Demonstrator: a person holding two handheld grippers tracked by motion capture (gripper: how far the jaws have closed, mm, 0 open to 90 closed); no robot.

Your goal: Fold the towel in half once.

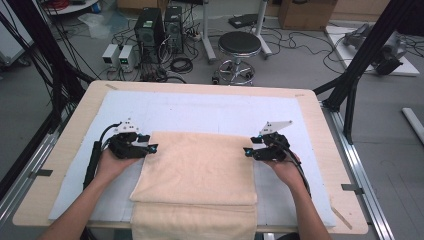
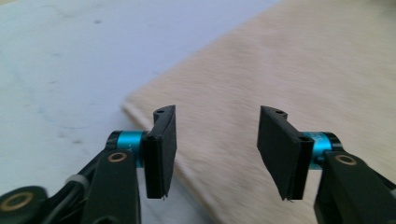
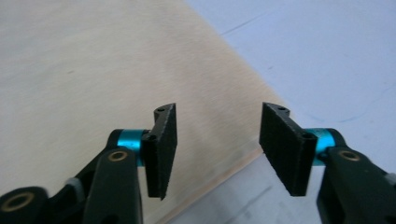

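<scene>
A soft, matt beige towel (image 1: 197,167) lies on a smooth white mat (image 1: 210,112) over a wooden table (image 1: 75,130).

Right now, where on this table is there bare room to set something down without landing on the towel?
The widest free patch is the white mat beyond the beige towel's far edge, running to the table's back rim. Narrower strips lie outside each hand. It is crowded at the towel's far corners, where the left gripper and right gripper sit, jaws open.

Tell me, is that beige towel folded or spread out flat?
Folded: the beige towel lies doubled on the white mat, its upper layer's edge crossing a lower layer near the table's front.
</scene>
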